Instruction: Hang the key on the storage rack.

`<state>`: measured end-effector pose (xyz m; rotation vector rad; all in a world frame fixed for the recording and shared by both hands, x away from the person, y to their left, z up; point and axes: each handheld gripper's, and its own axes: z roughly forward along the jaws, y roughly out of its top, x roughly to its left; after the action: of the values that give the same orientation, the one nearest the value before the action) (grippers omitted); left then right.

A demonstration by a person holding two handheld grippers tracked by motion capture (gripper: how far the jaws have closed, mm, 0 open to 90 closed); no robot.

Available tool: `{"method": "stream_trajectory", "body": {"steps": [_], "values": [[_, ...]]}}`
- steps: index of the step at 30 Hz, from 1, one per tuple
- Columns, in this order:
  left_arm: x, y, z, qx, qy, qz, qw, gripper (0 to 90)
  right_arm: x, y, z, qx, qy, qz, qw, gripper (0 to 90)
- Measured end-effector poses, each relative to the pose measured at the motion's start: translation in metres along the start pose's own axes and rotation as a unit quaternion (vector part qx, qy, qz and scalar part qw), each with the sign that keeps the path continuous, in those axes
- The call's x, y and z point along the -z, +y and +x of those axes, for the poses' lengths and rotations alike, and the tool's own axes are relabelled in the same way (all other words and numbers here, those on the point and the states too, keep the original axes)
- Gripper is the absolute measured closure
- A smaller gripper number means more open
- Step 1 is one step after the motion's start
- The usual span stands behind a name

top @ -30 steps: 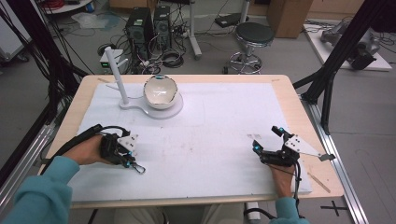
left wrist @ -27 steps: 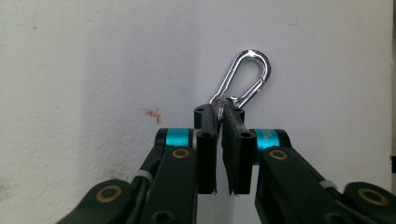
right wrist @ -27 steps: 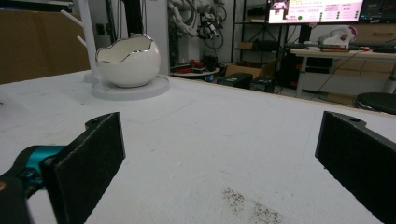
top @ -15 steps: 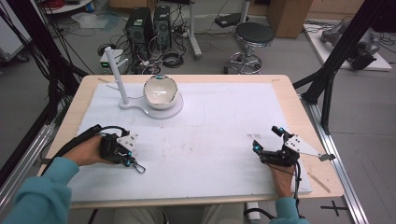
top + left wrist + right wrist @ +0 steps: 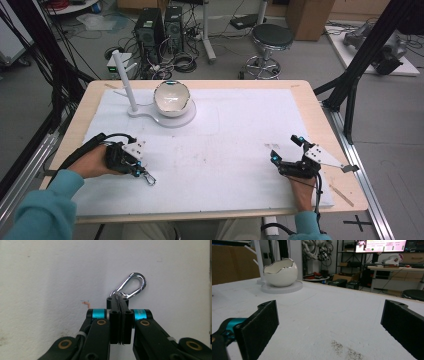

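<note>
A silver carabiner clip (image 5: 131,286) lies on the white table cover, and my left gripper (image 5: 117,301) is shut on its small swivel end. From above, the clip (image 5: 148,177) sticks out toward the table's middle from the left gripper (image 5: 137,170), which rests low at the front left in a hand. At the front right, my right gripper (image 5: 286,149) rests on the cover with its jaws wide apart. Between its black pads (image 5: 262,325) there is only bare cover.
A white egg-shaped bowl (image 5: 172,97) sits on a round white base (image 5: 185,119) at the back left, next to a white post with pegs (image 5: 125,80). The bowl (image 5: 280,272) is far ahead of the right gripper. The cover (image 5: 235,130) spans most of the wooden table.
</note>
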<state>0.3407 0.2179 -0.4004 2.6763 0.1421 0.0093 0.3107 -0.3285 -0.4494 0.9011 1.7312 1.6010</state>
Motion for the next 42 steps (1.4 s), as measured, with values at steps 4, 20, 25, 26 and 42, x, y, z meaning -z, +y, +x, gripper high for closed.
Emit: {"method": "stream_trajectory", "body": {"steps": [4, 20, 25, 26, 42], "values": [[0.006, -0.002, 0.002, 0.014, 0.011, -0.032, 0.9993, 88.6, 0.0, 0.0, 0.0, 0.001, 0.0, 0.0, 1.0, 0.6], [0.041, 0.003, 0.013, 0.111, 0.065, -0.147, 0.9808, 88.7, 0.0, 0.0, -0.001, 0.002, -0.001, -0.002, 1.0, 0.6], [0.061, 0.009, 0.021, 0.124, 0.087, -0.171, 0.9736, 88.7, 0.0, 0.0, 0.0, -0.001, 0.001, 0.0, 1.0, 0.6], [0.066, 0.01, 0.023, 0.127, 0.091, -0.177, 0.9718, 88.7, 0.0, 0.0, 0.0, -0.001, 0.0, 0.0, 1.0, 0.6], [0.141, 0.023, 0.063, 0.169, 0.15, -0.224, 0.9481, 88.7, 0.0, 0.0, 0.0, 0.002, 0.001, -0.001, 1.0, 0.7]]}}
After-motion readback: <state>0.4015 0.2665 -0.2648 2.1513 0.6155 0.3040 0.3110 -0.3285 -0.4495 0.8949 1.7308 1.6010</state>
